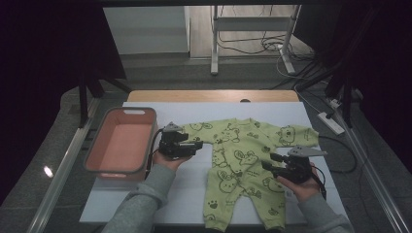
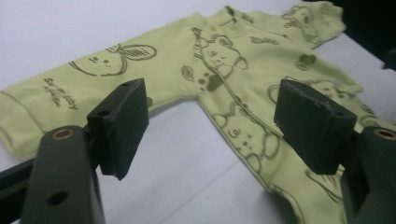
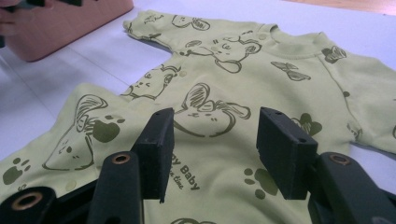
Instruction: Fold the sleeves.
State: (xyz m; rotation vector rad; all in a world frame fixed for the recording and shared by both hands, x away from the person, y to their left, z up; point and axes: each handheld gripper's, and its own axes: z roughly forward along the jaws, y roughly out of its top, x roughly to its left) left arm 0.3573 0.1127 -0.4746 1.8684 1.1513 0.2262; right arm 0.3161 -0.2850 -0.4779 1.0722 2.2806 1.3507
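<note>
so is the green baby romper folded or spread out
Spread out: the light green printed baby romper lies flat on the white table cover, both sleeves and both legs extended, no fold visible.

The left gripper (image 2: pixel 210 126) is hovering over a white table cover (image 2: pixel 70 28) with its jaws standing wide apart and nothing between them. A light green baby suit (image 2: pixel 233 60) printed with animals is lying flat, one sleeve (image 2: pixel 70 88) stretching out leftward.

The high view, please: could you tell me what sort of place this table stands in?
Probably a lab or recording workspace rather than a home. Dark curtains flank the table, cables and a power strip lie on the floor, and a white metal stand rises behind.
</note>
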